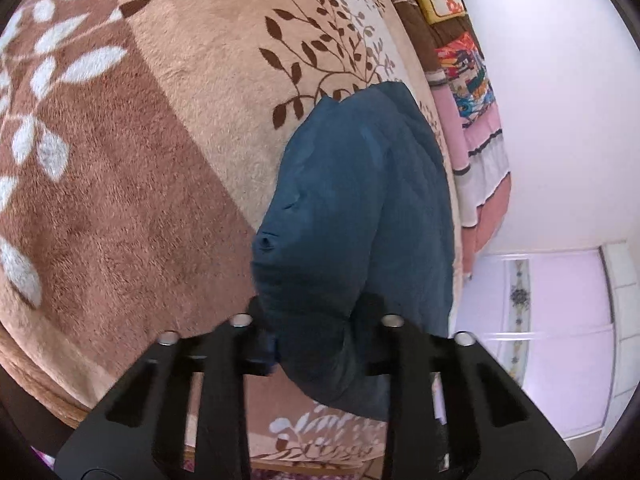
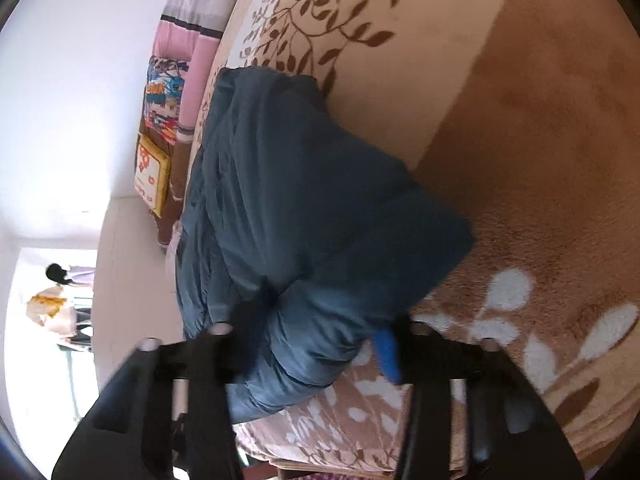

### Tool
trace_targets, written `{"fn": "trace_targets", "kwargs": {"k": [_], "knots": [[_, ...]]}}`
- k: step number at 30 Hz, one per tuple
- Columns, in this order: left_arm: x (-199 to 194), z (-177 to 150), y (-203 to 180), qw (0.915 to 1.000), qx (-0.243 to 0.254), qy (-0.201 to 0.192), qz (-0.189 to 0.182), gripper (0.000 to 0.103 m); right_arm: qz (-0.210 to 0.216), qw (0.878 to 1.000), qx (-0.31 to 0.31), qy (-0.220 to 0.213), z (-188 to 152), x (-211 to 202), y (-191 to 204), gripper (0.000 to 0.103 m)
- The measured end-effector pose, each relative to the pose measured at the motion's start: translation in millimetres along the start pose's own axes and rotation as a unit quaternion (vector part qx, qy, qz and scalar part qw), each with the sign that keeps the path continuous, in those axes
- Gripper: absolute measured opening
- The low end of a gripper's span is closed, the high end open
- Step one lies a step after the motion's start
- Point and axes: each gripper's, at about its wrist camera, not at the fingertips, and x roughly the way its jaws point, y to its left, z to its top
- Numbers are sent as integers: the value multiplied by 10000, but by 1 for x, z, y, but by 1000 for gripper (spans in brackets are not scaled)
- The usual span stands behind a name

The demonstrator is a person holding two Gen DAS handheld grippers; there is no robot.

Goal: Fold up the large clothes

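The dark blue garment (image 1: 360,208) lies bunched on the brown leaf-patterned blanket (image 1: 140,184), running from each gripper toward 12 o'clock. The left gripper (image 1: 312,320) is clamped narrow on its near edge; the right gripper (image 2: 320,320) pinches the thick near roll (image 2: 296,352). Judging by this, the 2 grips are set for a fold; next, lift both together and carry the edge toward 12 o'clock

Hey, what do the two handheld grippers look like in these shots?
Both the left gripper and right gripper are matte black, with slotted angular frames and round silver studs near the fingers. The right one shows a bright blue pad. No cables, hands or sleeves appear.
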Motion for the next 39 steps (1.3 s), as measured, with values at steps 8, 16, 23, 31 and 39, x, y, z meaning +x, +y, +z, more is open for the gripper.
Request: {"fn": "trace_targets", "kwargs": {"k": [8, 16, 23, 31, 39], "knots": [[-25, -12, -10, 9992, 355, -120, 120, 14, 82, 9998, -193, -27, -16, -23, 7, 21], [-58, -40, 22, 9984, 506, 118, 204, 14, -227, 9987, -394, 210, -48, -51, -8, 21], [-70, -58, 51, 9987, 412, 211, 206, 14, -440, 9973, -477, 348, -66, -58, -23, 21], [-64, -63, 56, 9983, 506, 91, 281, 14, -750, 9947, -637, 303, -66, -43, -29, 23], [-65, -67, 50, 9953, 849, -47, 471, 18, -895, 9923, -817, 247, -71, -43, -24, 27]]}}
